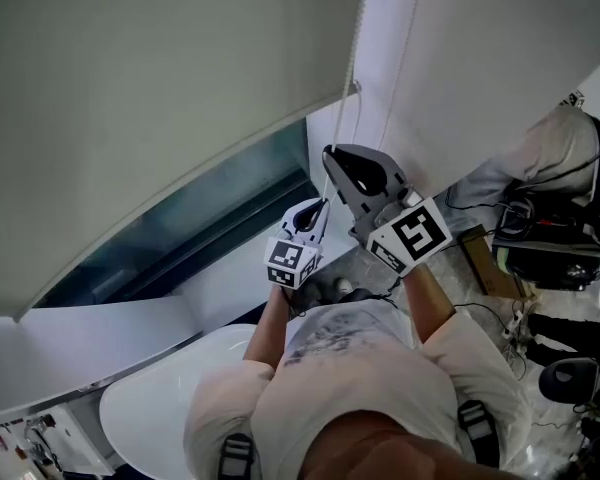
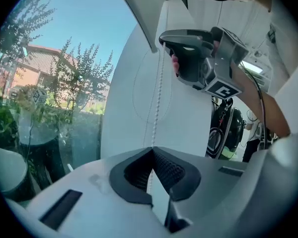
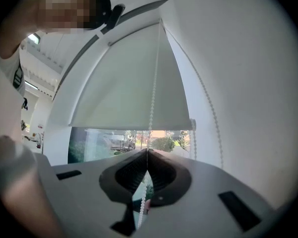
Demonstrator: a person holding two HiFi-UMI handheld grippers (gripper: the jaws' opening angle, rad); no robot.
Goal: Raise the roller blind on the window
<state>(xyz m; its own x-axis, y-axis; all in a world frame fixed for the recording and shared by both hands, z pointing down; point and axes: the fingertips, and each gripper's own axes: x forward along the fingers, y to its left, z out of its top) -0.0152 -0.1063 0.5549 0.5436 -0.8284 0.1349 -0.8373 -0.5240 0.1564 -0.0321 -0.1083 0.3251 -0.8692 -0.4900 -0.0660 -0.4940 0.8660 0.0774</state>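
Observation:
The off-white roller blind (image 1: 150,98) covers most of the window, and its bottom edge (image 3: 131,125) hangs above a strip of bare glass. A white bead chain (image 1: 352,58) drops along the blind's right side. My right gripper (image 1: 330,155) is shut on the bead chain (image 3: 151,98), which runs between its closed jaws. Just below it, my left gripper (image 1: 318,208) is also shut on the same bead chain (image 2: 159,93). In the left gripper view the right gripper (image 2: 165,39) sits higher up the chain. A second strand (image 3: 209,108) of the loop hangs free along the wall.
The white window frame and wall (image 1: 460,58) are right behind the chain. A round white table (image 1: 170,388) stands below left. A person in white (image 1: 550,138) sits at the right beside black equipment (image 1: 550,238) and cables. Trees and a house (image 2: 54,83) show through the glass.

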